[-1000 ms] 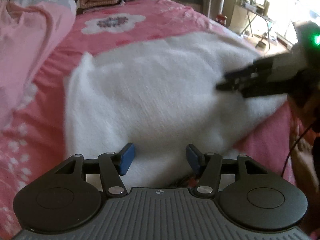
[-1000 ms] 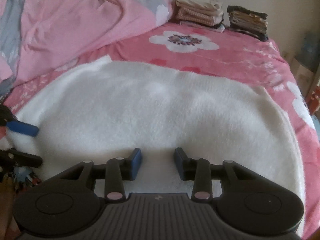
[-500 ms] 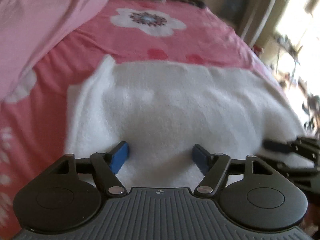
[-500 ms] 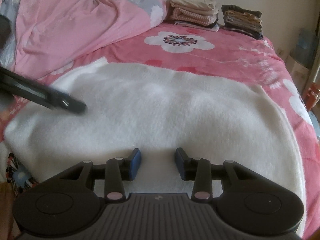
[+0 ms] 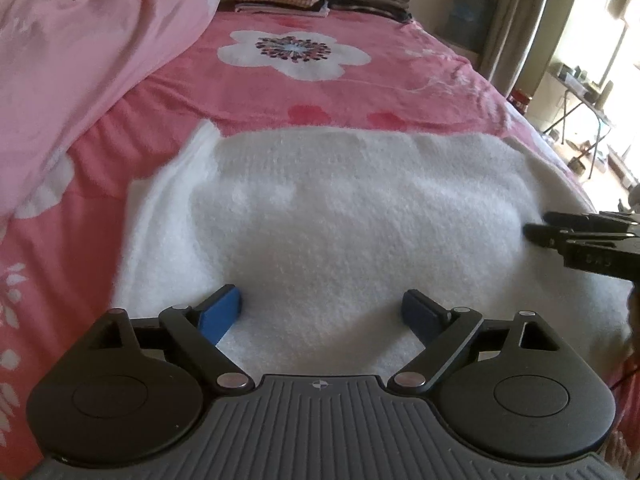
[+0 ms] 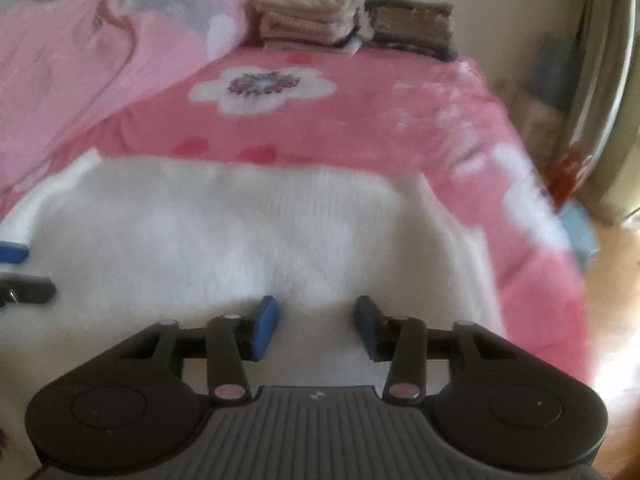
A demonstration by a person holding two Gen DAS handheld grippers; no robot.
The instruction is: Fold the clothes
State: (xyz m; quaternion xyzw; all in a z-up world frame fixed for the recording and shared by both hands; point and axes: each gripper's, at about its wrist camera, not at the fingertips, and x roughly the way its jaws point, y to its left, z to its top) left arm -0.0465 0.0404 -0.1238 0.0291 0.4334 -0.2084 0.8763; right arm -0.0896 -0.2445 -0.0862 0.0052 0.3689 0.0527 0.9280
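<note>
White fleece garment [image 5: 352, 216] lies flat beneath both parted grippers.

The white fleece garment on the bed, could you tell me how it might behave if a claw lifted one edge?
The white fleece garment would probably drape limply, since it follows the bedspread. Its fuzzy pile likely grips rather than slips. It looks thick, perhaps bulky when folded.

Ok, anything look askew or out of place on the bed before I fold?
Only a small thing: the white fleece garment's far-left corner pokes out past its straight far edge. Both grippers, left and right, are open over it.
</note>
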